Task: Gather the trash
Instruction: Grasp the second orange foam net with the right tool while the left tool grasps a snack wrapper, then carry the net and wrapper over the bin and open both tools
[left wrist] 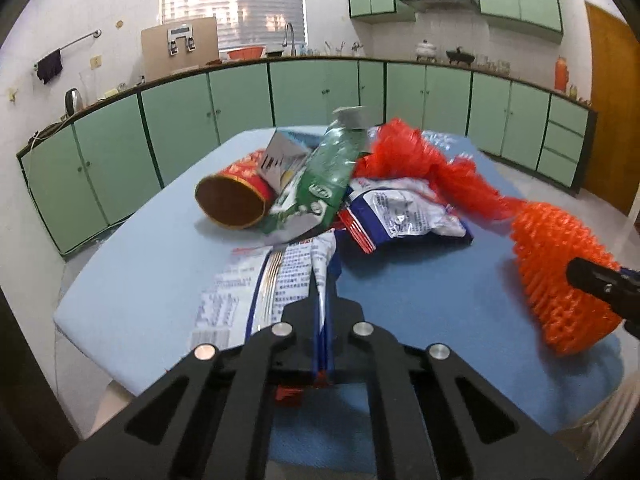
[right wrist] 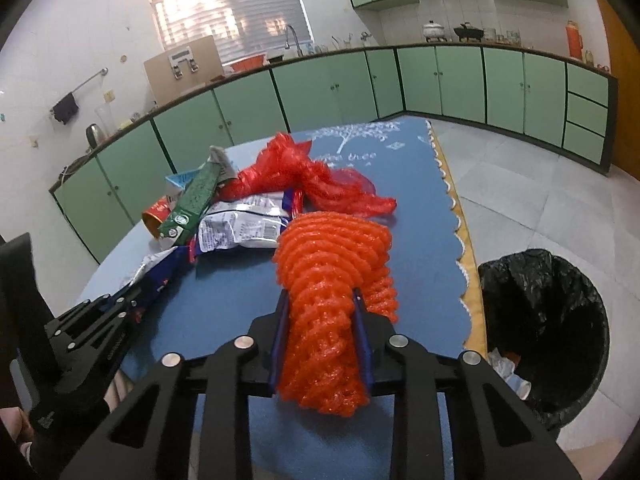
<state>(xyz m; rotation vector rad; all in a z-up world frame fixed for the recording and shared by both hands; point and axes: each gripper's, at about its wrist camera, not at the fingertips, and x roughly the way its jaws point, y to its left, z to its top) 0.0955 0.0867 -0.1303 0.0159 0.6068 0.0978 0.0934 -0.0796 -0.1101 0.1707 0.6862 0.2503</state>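
Table (right wrist: 420,216) carries the trash pile, with the lined bin (right wrist: 548,320) on the floor just past its right edge. Right gripper (right wrist: 320,312) is clamped on the orange foam net (right wrist: 332,264), which bulges out beyond both fingers. Left gripper (left wrist: 320,300) is pinched shut on the white snack wrapper (left wrist: 256,280), its edge running straight down between the jaws.

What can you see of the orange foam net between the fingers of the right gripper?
The orange foam net is a soft sleeve of open mesh, bright orange. The right gripper is shut on it and squeezes its middle, so both ends flare out. Its far end rests on the blue tablecloth, near a crumpled snack bag.
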